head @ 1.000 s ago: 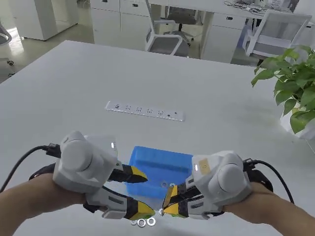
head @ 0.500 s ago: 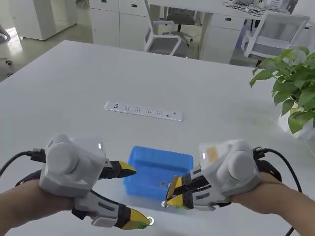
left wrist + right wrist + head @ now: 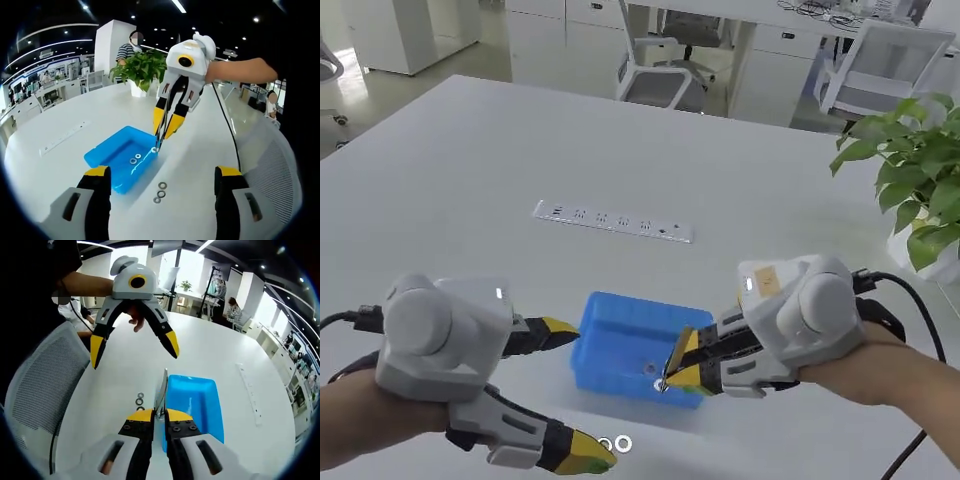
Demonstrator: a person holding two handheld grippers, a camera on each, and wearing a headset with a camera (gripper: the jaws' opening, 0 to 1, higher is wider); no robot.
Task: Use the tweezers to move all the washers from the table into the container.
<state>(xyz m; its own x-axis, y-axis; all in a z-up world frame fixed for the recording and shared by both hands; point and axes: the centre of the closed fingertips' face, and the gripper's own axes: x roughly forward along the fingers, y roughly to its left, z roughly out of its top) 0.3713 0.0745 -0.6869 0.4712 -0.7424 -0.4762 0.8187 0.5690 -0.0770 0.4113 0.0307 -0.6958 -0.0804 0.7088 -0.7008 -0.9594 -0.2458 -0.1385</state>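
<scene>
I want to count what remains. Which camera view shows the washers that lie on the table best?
The left gripper view: three washers lie in a row, unhidden, beside the blue container. The head view has them at its bottom edge, partly behind the left gripper. The right gripper view shows them small.

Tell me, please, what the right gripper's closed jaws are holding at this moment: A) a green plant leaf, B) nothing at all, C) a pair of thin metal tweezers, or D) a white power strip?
C: the right gripper is shut on the thin metal tweezers, which stick out past its yellow jaw tips beside the rim of the blue plastic container.
</scene>
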